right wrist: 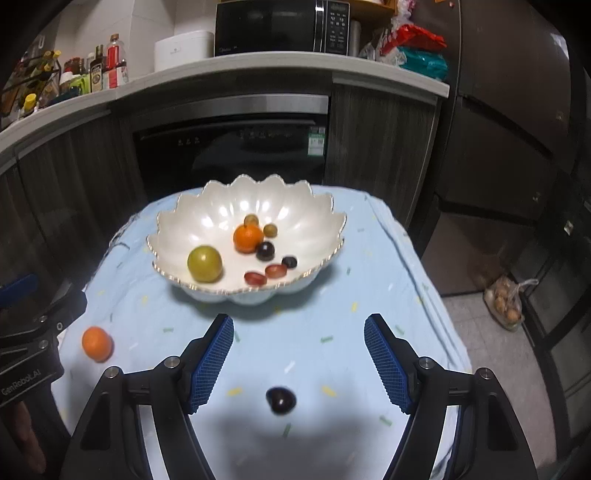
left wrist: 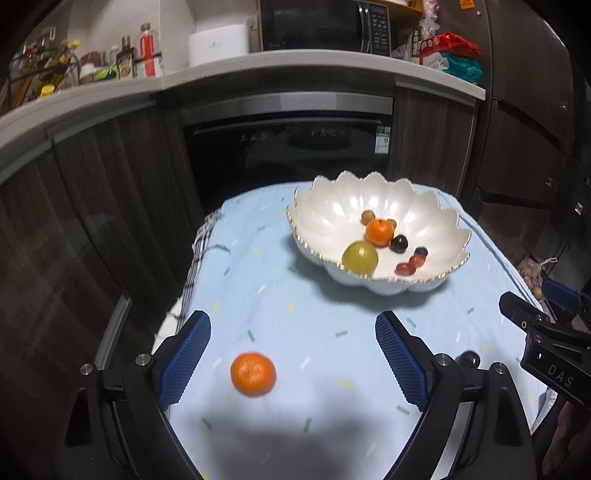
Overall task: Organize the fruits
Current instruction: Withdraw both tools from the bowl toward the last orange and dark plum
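A white scalloped bowl [left wrist: 332, 206] [right wrist: 295, 206] stands on the light blue cloth. It holds a green fruit [left wrist: 359, 257] [right wrist: 205, 263], a tangerine [left wrist: 379, 232] [right wrist: 248, 238] and several small dark and red fruits. A loose tangerine [left wrist: 253, 373] [right wrist: 97, 343] lies on the cloth between the fingers of my open left gripper [left wrist: 293, 325]. A dark plum [right wrist: 281, 400] [left wrist: 468, 359] lies on the cloth between the fingers of my open right gripper [right wrist: 299, 326]. Both grippers are empty and hover just above the cloth.
The cloth-covered table [left wrist: 258, 280] [right wrist: 376, 280] ends at the left and right sides. Behind it are a dark oven [right wrist: 236, 147] and a counter with bottles [right wrist: 96, 70] and a microwave [right wrist: 280, 26]. A bag of produce [right wrist: 505, 303] sits on the floor at right.
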`<state>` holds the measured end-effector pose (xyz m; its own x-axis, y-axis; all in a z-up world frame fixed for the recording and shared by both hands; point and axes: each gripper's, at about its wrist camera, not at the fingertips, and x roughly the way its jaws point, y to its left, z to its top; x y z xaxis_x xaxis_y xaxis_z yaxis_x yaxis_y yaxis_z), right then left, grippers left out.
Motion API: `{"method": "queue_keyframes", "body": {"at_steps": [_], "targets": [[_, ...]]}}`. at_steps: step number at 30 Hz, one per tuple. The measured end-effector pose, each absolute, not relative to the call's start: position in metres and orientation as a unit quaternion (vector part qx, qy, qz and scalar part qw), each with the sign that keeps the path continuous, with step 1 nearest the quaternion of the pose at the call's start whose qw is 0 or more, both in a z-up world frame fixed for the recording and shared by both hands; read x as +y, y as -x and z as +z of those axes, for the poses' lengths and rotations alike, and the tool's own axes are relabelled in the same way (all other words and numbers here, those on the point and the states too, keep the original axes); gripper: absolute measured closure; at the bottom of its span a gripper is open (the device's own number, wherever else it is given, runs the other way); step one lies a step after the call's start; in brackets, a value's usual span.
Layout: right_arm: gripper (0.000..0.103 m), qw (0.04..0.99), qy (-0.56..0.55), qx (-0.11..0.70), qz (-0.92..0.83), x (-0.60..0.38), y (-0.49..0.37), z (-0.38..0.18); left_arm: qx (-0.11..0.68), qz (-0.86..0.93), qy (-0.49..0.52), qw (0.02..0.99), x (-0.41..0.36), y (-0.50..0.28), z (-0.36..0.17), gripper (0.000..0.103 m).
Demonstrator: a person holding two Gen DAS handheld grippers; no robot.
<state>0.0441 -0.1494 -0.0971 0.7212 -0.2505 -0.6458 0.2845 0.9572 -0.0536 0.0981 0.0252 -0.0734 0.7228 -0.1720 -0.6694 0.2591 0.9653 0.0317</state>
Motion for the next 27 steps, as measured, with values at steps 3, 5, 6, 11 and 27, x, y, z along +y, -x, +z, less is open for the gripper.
{"method": "queue_keyframes", "body": {"at_steps": [3,5,6,11,27], "targets": [[0.023,0.925,-0.031,0.351,-0.139,-0.145,-0.039,-0.103,0.361,-0.115,-0.058,0.923,0.031,-0.093,-0.082,0.011],[0.02,0.927,-0.032,0.348,-0.138,-0.142,-0.035,-0.106,0.364,-0.113,-0.063,0.922,0.033,-0.089,-0.087,0.011],[0.02,0.926,-0.032,0.349,-0.138,-0.141,-0.034,-0.107,0.365,-0.113,-0.063,0.922,0.034,-0.088,-0.088,0.011],[0.02,0.922,-0.033,0.36,-0.142,-0.138,-0.03,-0.117,0.36,-0.105,-0.071,0.924,0.038,-0.081,-0.097,0.009],[0.02,0.904,-0.035,0.386,-0.182,-0.14,-0.027,-0.142,0.391,-0.072,-0.078,0.914,0.046,-0.086,-0.128,0.009]]}}
